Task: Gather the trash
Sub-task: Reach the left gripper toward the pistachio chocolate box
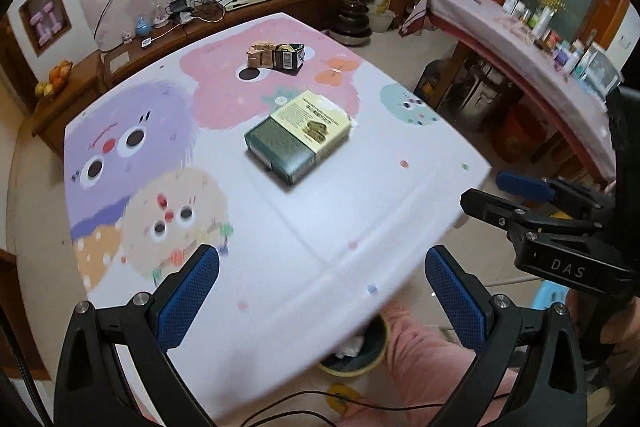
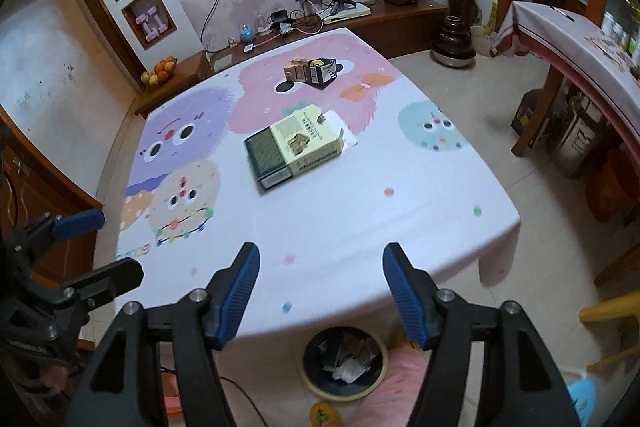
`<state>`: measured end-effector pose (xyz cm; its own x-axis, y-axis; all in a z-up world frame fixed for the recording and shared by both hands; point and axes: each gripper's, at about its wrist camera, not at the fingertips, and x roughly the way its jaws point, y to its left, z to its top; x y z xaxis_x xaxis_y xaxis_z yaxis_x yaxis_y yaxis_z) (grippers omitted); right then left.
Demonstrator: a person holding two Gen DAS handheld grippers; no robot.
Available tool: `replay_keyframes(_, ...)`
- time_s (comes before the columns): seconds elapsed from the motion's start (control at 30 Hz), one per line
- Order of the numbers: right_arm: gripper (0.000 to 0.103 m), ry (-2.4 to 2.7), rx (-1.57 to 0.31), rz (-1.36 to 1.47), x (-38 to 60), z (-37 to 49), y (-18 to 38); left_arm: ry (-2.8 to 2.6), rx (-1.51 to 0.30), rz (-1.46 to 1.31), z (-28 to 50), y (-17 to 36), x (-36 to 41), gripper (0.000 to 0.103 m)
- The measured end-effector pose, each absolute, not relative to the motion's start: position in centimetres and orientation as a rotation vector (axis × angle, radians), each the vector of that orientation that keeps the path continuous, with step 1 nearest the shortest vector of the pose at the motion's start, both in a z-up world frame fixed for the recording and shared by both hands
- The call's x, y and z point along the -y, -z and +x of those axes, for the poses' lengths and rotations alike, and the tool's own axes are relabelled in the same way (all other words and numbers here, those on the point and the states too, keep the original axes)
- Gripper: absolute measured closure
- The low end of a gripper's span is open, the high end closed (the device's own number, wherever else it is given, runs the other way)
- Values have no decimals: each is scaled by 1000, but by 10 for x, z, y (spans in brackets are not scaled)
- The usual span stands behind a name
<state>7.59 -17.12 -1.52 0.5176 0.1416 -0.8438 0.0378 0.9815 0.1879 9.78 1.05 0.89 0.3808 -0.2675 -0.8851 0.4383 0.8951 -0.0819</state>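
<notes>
**Both tools empty above surface edge**

Right wrist view recorded the right tool (image 2: pixel 320 291) with fingers spread wide, nothing between them. Left tool (image 1: pixel 322 291) likewise stood apart and empty. A green-and-cream box (image 2: pixel 294 149) lay mid-surface, well ahead of both tools; a smaller dark carton (image 2: pixel 310 71) lay farther back. The trash bin (image 2: pixel 345 361) stood on the floor below the surface (image 2: pixel 360 227) edge, beneath the right tool. Box print illegible; "DAS" readable on the right tool body.
</notes>
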Motion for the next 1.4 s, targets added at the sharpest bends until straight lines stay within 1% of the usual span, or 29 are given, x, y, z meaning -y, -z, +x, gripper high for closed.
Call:
replay_keyframes(0.1, 39, -85, -1057, 182, 180, 114, 33, 441, -1117, 230, 138, 9, 8, 1)
replay_keyframes(0.3, 39, -124, -1171, 195, 205, 186, 74, 444, -1230, 356, 227, 61, 50, 1)
replay_keyframes(0.53, 39, -176, -1274, 201, 225, 240, 112, 467, -1325, 444, 295, 109, 80, 1)
replay_keyframes(0.8, 39, -202, -1312, 226, 235, 275, 125, 577, -1424, 489, 313, 138, 94, 1)
replay_keyframes(1.03, 39, -223, -1324, 222, 238, 286, 128, 584, -1424, 593, 318, 155, 105, 1)
replay_keyframes(1.4, 39, -251, -1326, 210, 242, 299, 128, 540, -1425, 554, 338, 161, 115, 0)
